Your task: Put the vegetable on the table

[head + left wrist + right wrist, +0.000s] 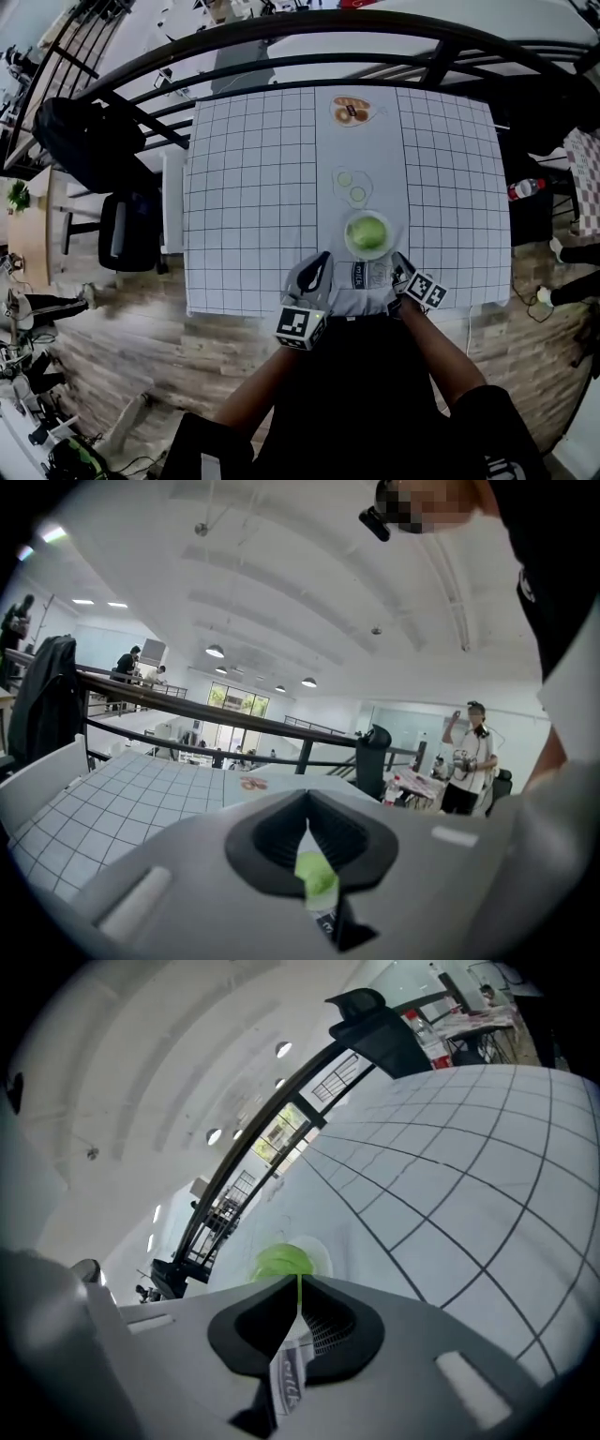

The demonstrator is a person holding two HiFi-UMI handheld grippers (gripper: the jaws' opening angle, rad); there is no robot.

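Vegetable (279, 1262), lower part hidden behind right gripper (299, 1279)

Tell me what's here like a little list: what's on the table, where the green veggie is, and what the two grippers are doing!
Table: checked cloth with a plain strip down the middle
Vegetable: green vegetable, sitting in a white bowl near the person's edge
Further along the strip: pale round slices, then brown bread-like shapes
Left gripper: jaws together, holding nothing, left of the bowl
Right gripper: jaws together, holding nothing, right of the bowl
Job so far: vegetable not lifted out yet
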